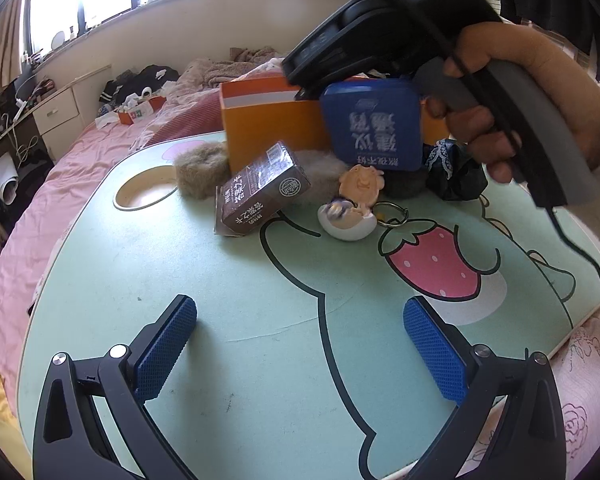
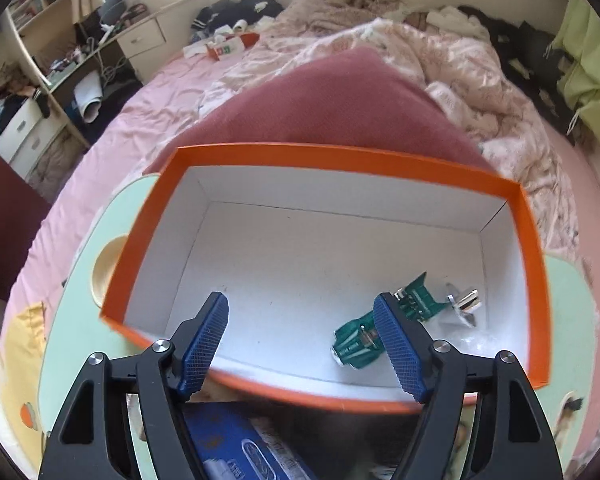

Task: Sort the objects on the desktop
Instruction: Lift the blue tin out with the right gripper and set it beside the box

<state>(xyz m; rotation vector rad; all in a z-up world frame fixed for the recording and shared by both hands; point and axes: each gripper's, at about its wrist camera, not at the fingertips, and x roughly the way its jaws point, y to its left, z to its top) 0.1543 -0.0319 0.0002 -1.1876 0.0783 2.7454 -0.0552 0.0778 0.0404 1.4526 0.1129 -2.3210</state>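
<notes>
The mint-green tabletop (image 1: 228, 344) carries a dark-outlined cartoon drawing with a pink, white-dotted strawberry (image 1: 440, 260). The orange cardboard box (image 2: 528, 240) is plain white inside and holds a translucent teal hair clip (image 2: 356, 344). Beside a brown rectangular carton (image 1: 260, 192) stands a blue square tin (image 1: 374, 124) with white lettering.

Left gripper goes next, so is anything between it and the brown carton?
Nothing visible: only bare table lies between the open left gripper and the brown carton.
</notes>
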